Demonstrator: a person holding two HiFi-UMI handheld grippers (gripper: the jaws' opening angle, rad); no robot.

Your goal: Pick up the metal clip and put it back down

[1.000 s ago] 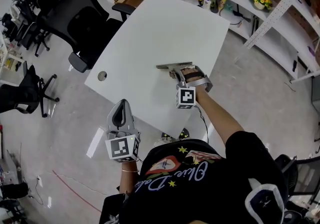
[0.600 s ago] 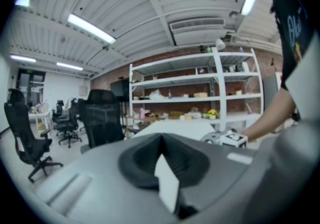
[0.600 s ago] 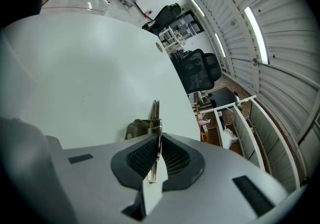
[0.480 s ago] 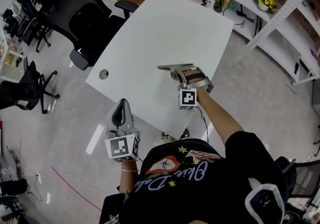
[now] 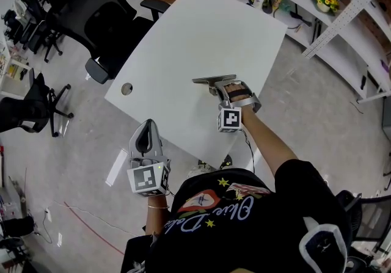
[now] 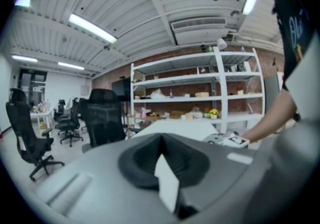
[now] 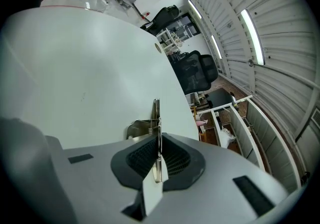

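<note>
In the head view I see my right gripper (image 5: 219,87) over the near right part of the white rounded table (image 5: 201,33), close to its edge; its jaws pinch the flat silver metal clip (image 5: 213,79), which juts out leftward as a thin bar above the tabletop; I cannot tell from here whether the clip touches the surface. My left gripper (image 5: 145,130) hangs off the table's near edge, over the grey floor, pointing towards the table and well apart from the clip. A black mesh office chair (image 5: 91,15) stands beside the table's far left edge.

In the left gripper view the left gripper's dark pads (image 6: 150,160) are pressed together with nothing between them; the table and white wall shelving (image 6: 200,87) lie ahead.

In the right gripper view the right gripper's ribbed pads (image 7: 175,158) are closed tight on the clip's thin plate, seen edge-on and upright; its wire spring and curved lever show just left of the plate, against the table.
</note>
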